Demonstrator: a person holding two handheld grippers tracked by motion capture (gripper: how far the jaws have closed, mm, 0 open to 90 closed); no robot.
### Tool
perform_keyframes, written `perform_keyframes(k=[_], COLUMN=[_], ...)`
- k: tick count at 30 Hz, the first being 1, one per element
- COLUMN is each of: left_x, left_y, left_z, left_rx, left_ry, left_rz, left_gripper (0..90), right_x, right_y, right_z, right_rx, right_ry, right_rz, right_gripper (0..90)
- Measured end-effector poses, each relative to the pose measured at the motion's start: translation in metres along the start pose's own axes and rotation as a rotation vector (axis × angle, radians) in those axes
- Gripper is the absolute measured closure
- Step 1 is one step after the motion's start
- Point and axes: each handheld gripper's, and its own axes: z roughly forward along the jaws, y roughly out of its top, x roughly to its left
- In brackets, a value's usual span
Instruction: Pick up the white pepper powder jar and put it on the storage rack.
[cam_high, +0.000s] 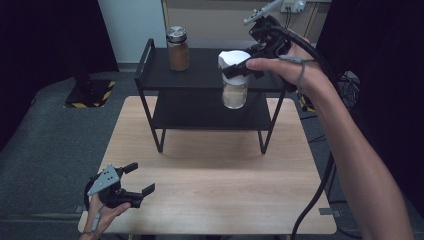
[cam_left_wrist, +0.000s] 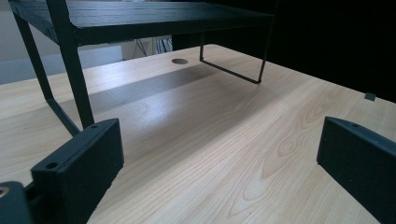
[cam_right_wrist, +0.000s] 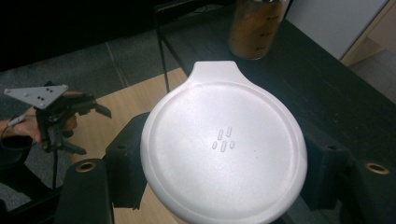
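From the high view, a jar with a white lid (cam_high: 234, 82) is seen gripped just under the lid by the right gripper (cam_high: 240, 68), held at the front edge of the black shelf (cam_high: 200, 75). Whether its base is resting on the top tier or hanging just in front of it can't be told from here. A second jar with a metal lid (cam_high: 177, 48), filled with something brown, is parked at the back left of that top tier, well apart. The left gripper (cam_high: 140, 179) is kept low over the near left corner of the wooden table (cam_high: 215, 175), jaws spread, nothing in them.

In the left gripper view, the two black jaws are shown wide apart over bare table (cam_left_wrist: 210, 154), with the shelf's legs (cam_left_wrist: 74, 88) ahead — so that one's clearly released and idle.

In the right gripper view, the white lid (cam_right_wrist: 224, 144) is looked down on, with a jaw pressed in on each side, so the jar is clamped. The brown jar (cam_right_wrist: 256, 28) is seen beyond it on the dark shelf top (cam_right_wrist: 327, 79), and the other gripper (cam_right_wrist: 60, 116) far off over the table.

Best guess at the step: the jar is being carried at the shelf's edge — going on or coming off can't be called. Next, it should be kept upright, the shelf rail cleared, and the grip kept closed until the base sits flat somewhere.
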Motion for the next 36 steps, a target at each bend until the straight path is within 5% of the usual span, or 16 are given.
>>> perform_keyframes(k=[19, 27, 36], left_x=[0.001, 0.002, 0.002], left_y=[-0.001, -0.001, -0.001], left_z=[0.001, 0.001, 0.001], left_rx=[0.0, 0.0, 0.003], left_ry=[-0.007, -0.007, -0.006], left_rz=[-0.004, -0.007, -0.01], left_gripper=[0.0, 0.0, 0.0], right_x=[-0.048, -0.066, -0.069], right_y=[0.031, 0.032, 0.032], right_z=[0.032, 0.037, 0.045], right_rx=[0.014, 0.014, 0.014], right_ry=[-0.304, -0.317, -0.316], right_rz=[0.185, 0.229, 0.233], right_gripper=[31.5, 31.5, 31.4])
